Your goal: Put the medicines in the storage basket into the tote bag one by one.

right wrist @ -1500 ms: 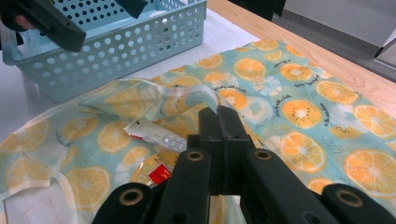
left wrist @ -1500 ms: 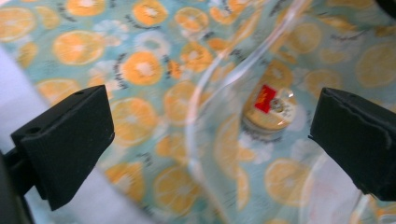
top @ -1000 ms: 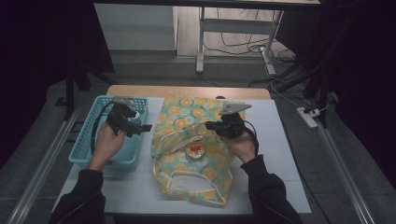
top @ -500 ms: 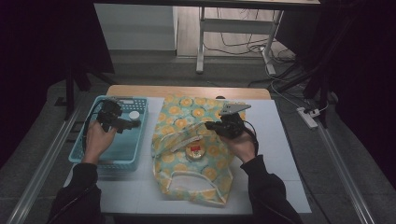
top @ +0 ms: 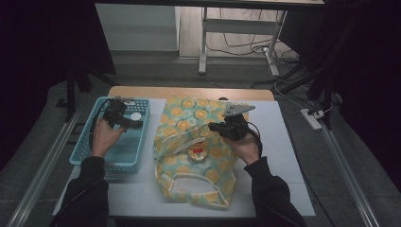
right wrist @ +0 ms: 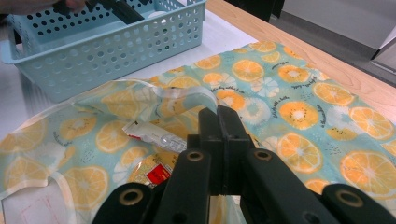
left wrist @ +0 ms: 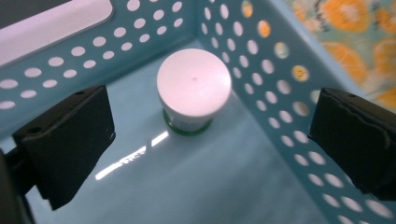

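The left claw (left wrist: 205, 140) hangs inside the blue basket (top: 90, 158) with its jaws spread wide, nothing between the pads, and the small white-lidded jar (left wrist: 193, 88) stands upright on the basket floor just ahead of it, at about twelve o'clock in the left gripper view and a touch nearer the perforated wall at two o'clock than the wall at ten. To take the jar cleanly, I would judge it best to carry the claw forward and down until the pads bracket the jar's body below the lid rather than the lid's rim, keep the pad on the three o'clock side off the basket wall, and close only once the jar sits centred between the pads; a squeeze off centre would likely shove it into the corner. From the high view the left claw (top: 124, 119) sits over the far end of the basket, with the jar (top: 136, 115) just beside it at three o'clock. The right claw (right wrist: 223, 122) has its jaws pressed together; it seems to pinch the edge of the citrus-print bag (top: 187, 142) that lies flat on the bench (top: 283, 156), though the fabric between the tips is hard to make out. A snack packet (right wrist: 154, 135) lies in the bag's opening at nine o'clock from those tips.
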Tool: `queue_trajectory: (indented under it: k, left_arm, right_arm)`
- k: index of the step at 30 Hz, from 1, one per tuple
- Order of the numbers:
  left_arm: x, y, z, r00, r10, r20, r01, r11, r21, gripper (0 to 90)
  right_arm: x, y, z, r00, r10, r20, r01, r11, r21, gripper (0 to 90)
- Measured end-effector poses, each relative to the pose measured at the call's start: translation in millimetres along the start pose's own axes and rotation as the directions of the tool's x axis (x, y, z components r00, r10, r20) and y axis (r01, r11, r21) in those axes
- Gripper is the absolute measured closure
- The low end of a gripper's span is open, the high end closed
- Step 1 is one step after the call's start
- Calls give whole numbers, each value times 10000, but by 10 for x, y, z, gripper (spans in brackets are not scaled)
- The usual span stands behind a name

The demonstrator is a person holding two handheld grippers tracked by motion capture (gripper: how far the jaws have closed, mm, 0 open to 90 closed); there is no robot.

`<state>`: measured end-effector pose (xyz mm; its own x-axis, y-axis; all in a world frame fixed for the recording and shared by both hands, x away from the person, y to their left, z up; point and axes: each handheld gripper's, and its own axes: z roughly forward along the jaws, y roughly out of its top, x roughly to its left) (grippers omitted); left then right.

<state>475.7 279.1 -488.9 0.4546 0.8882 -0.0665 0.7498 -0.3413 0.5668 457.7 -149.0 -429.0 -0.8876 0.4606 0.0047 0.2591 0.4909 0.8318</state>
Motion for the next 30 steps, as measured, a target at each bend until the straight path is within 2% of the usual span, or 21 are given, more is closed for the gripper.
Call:
queue_trajectory:
  k: [4,8,10,12,15,22,27,30]
  left_arm:
    - [9,28,84,9998,-125,-179,129,9997,228,10]
    - [14,59,111,9997,-29,-227,37,9993,370,51]
    - [6,67,98,9994,123,-317,-113,9994,313,122]
    - [8,74,105,9999,155,-62,-153,9993,327,212]
    - [1,85,130,9997,217,-92,-212,9986,492,282]
    - [14,98,131,9999,-97,73,94,9990,427,490]
    - [23,100,125,9992,-385,134,380,9984,413,498]
    - [38,97,106,9970,-737,235,727,9966,392,500]
  right_arm:
    - [-1,2,-4,10000,-14,6,14,10000,-7,900]
    - [-4,2,-9,10000,-5,15,5,10000,-21,900]
    - [-7,1,-10,10000,7,21,-7,10000,-23,900]
    - [-8,0,-10,10000,6,20,-6,10000,-24,900]
    - [-6,1,-11,10000,-13,12,13,10000,-23,900]
    - [-12,-1,-13,10000,10,6,-10,10000,-31,900]
    - [-11,1,-18,10000,3,21,-3,10000,-39,900]
    - [-13,2,-21,10000,5,22,-5,10000,-38,900]
